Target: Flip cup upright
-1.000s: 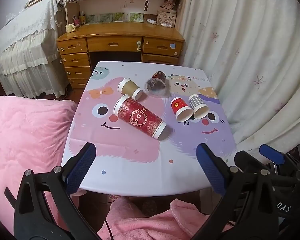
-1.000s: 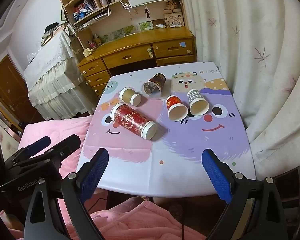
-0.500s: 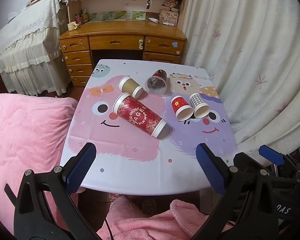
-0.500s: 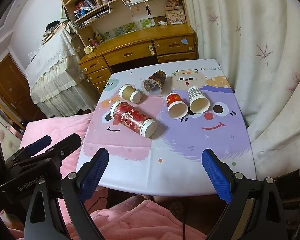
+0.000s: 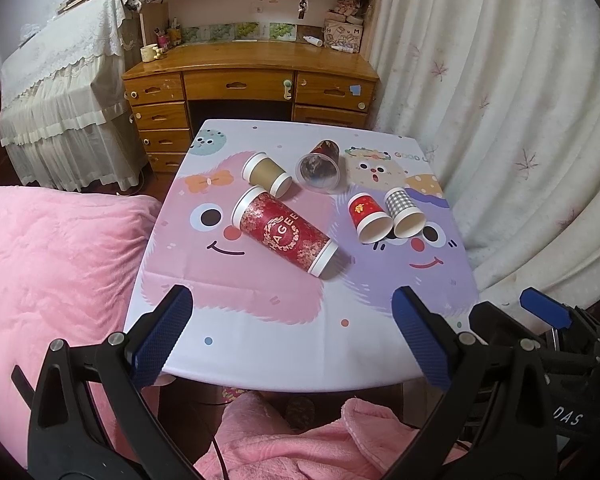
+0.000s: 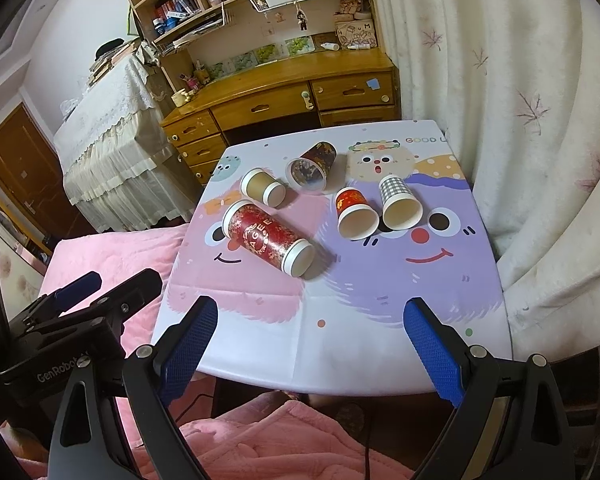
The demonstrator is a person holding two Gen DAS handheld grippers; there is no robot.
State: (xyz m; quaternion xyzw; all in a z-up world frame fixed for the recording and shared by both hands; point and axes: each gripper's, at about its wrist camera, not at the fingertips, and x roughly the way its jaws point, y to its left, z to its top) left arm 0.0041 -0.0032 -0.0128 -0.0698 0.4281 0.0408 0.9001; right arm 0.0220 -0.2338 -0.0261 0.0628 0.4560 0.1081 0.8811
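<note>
Several paper cups lie on their sides on a small cartoon-print table [image 5: 284,340] [image 6: 380,344]. A tall red patterned cup [image 5: 284,234] [image 6: 266,238] lies in the middle. A tan cup [image 5: 266,174] [image 6: 262,187] and a dark patterned cup [image 5: 320,164] [image 6: 312,164] lie behind it. A small red cup [image 5: 368,216] [image 6: 354,212] and a checked cup [image 5: 404,212] [image 6: 398,202] lie side by side at the right. My left gripper [image 5: 292,336] and right gripper [image 6: 312,340] are both open and empty, held above the table's near edge.
A pink blanket [image 5: 52,264] covers a bed left of the table and my lap below. A wooden desk [image 5: 252,76] with shelves stands behind the table. A white curtain [image 5: 500,100] hangs close along the table's right side.
Both grippers have lifted and drawn back slightly, so the table sits a little lower in view. The cups have not moved and both grippers stay open.
</note>
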